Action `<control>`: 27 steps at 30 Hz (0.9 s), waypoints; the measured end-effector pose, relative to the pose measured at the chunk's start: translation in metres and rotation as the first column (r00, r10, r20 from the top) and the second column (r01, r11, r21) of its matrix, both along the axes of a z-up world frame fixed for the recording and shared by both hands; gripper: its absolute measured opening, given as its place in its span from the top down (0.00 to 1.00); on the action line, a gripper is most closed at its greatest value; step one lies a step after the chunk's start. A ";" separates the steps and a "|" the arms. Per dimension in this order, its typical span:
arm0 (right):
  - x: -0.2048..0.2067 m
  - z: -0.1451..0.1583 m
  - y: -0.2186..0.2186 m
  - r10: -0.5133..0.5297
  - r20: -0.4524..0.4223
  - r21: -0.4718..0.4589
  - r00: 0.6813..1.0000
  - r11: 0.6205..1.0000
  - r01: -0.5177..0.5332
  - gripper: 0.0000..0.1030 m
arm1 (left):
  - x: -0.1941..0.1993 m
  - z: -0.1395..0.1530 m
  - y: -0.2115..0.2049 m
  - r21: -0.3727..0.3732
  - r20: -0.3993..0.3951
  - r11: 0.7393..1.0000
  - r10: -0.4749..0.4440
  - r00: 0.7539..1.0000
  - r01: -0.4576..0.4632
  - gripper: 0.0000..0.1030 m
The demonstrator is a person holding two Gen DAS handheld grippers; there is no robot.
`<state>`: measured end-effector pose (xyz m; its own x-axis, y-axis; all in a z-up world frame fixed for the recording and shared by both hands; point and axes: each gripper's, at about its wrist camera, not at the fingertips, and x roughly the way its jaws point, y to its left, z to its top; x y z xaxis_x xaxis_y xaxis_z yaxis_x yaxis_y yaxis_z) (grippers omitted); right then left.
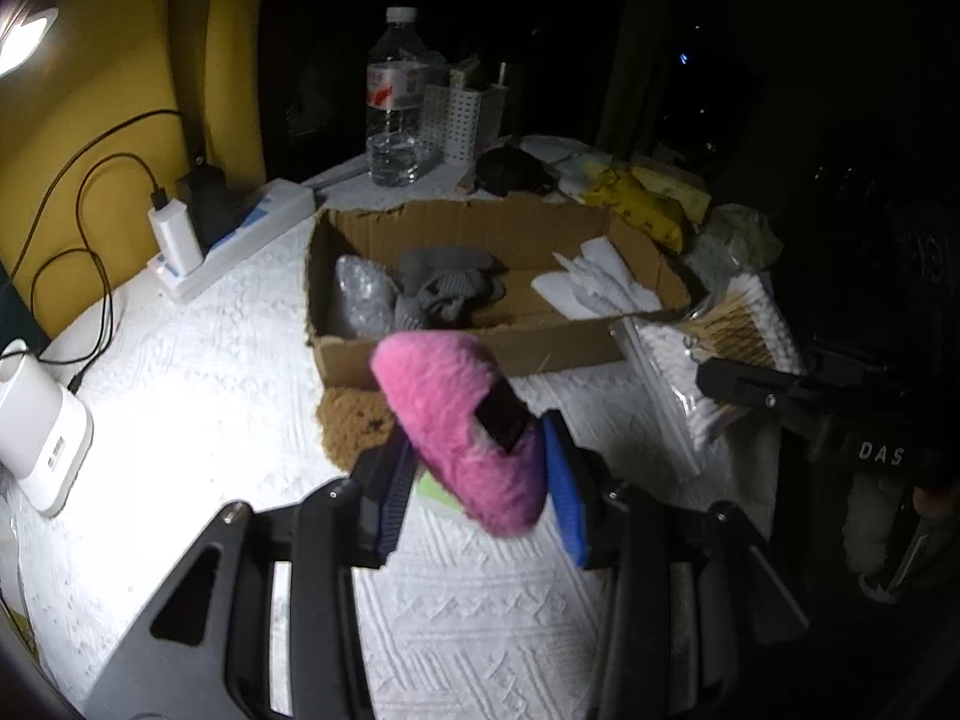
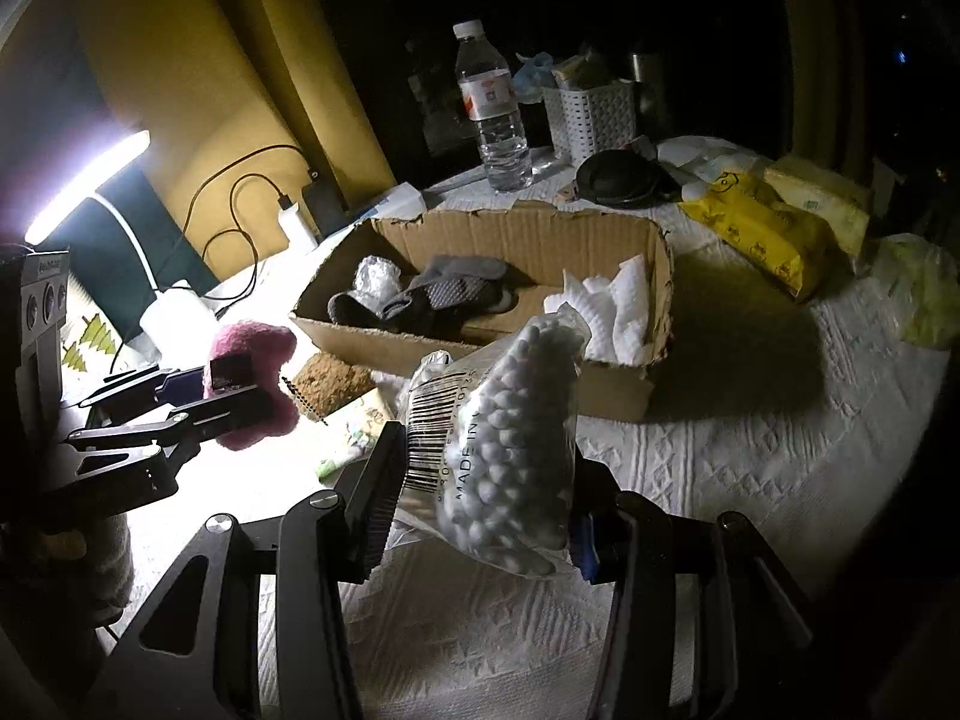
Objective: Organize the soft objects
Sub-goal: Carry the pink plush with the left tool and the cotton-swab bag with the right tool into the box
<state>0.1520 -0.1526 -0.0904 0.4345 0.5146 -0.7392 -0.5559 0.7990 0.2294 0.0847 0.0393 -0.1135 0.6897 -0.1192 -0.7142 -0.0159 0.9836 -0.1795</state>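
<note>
The left gripper (image 1: 480, 468) pinches a pink fluffy puff (image 1: 462, 426), held clear above the white-covered desk (image 1: 210, 360). The right gripper (image 2: 480, 504) clamps a clear bag of cotton balls (image 2: 504, 438). Just beyond both sits an open cardboard box (image 2: 540, 240) holding grey socks (image 2: 444, 291) and white pads (image 2: 618, 306).

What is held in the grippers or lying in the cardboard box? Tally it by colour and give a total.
Pink: 1, fluffy pink piece in the left gripper
White: 2, bag of cotton balls in the right gripper, tissue pile
Grey: 2, knit bundle, crumpled plastic wrap
Total: 5
</note>
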 end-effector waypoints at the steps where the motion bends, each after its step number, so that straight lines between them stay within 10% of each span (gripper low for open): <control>1: 0.002 0.000 0.000 0.000 0.001 0.000 1.000 1.000 0.000 0.52 | 0.002 0.001 0.000 0.002 0.001 1.000 -0.001 1.000 0.001 0.60; 27: 0.040 0.006 0.009 -0.012 0.006 -0.003 1.000 1.000 0.012 0.52 | 0.050 0.008 -0.009 0.015 0.026 0.999 -0.039 0.999 0.038 0.59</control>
